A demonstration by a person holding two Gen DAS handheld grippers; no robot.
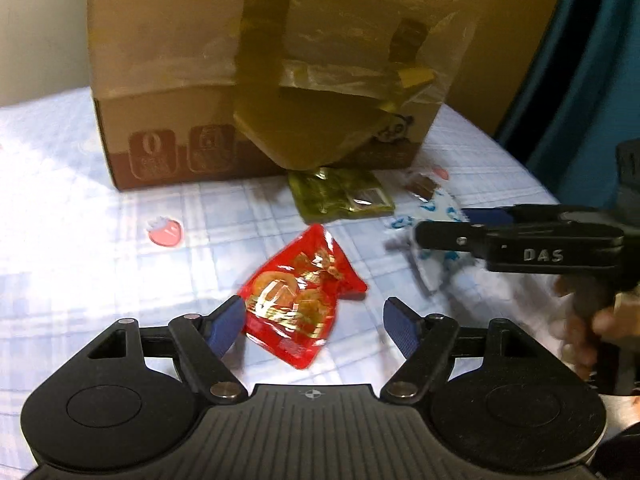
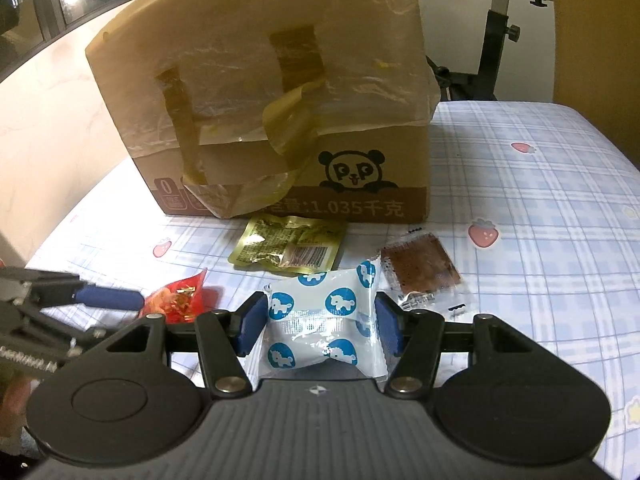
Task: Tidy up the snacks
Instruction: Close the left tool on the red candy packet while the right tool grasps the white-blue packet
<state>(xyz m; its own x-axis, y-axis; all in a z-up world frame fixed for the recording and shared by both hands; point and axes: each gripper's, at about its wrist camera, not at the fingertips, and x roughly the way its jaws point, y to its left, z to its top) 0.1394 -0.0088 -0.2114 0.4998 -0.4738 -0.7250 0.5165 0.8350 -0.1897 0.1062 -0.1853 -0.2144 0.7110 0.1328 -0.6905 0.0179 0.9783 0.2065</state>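
Box (image 2: 280,92) top cut off; red packet (image 2: 180,298) half hidden

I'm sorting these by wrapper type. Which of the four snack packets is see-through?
The small brown-filled packet, right of the white, blue-spotted pack. Its clear wrapper shows the dark square inside; the red and green packets are opaque foil.

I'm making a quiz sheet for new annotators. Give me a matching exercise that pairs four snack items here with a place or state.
Things:
1. white and blue packet
2. red packet
3. green packet
4. brown clear-wrapped snack

Places or states:
A. lying right in front of the cardboard box
B. between the right gripper pads
C. on the cloth ahead of the left gripper, untouched
D. lying beside the white and blue packet, on its right in the right wrist view

Pairs: 1-B, 2-C, 3-A, 4-D
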